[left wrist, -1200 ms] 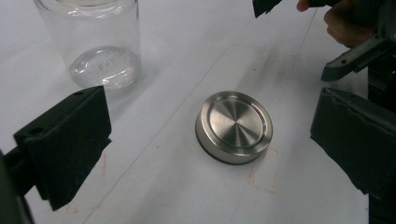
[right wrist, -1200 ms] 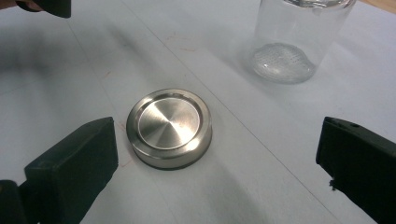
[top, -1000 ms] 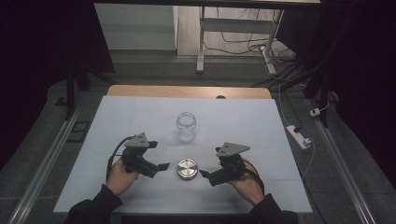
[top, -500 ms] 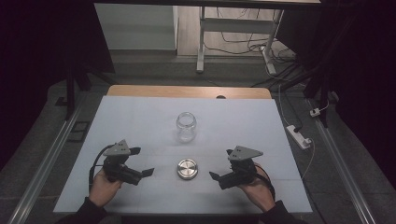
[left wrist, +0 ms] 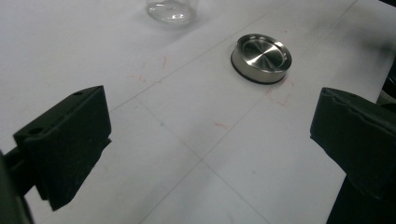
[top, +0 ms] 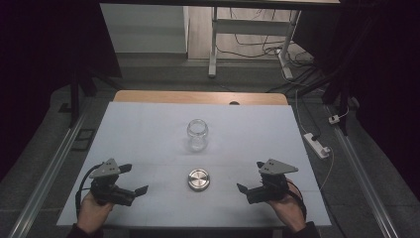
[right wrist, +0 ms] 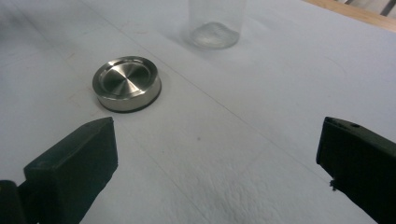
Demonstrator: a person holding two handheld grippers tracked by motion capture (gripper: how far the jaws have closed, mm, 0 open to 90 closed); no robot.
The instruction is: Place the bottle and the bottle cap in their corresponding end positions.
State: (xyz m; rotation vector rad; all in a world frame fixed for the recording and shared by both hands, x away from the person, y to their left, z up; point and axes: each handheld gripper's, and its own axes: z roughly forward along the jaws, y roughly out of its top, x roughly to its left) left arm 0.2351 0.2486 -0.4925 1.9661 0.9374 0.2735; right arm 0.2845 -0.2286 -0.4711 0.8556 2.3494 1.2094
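Your left gripper (top: pixel 132 179) and right gripper (top: pixel 249 177) sit near the table's front edge, each with jaws spread wide and nothing between them. The round brushed-steel lid with a dark rubber rim (top: pixel 198 179) lies flat on the white table cover (top: pixel 148 129), midway between your two grippers and well apart from both. In the left gripper view the lid (left wrist: pixel 261 57) lies ahead and to the right of the jaws; in the right gripper view it (right wrist: pixel 127 82) lies ahead and to the left.

Beyond the lid, farther from both grippers, the small clear glass jar (top: pixel 197 134) stands upright with its mouth uncovered. It looks empty.

The work in hand appears to be capping the jar. To do it well, bring one gripper in low and square to the lid, so the jaws close across its steel wall rather than its sloped top; the lid is shallow and smooth and may skid on the cover. Steady the jar with your other gripper low on its body, as glass will likely slip or tip under a high or glancing squeeze. Keep the lid level as you lift it.
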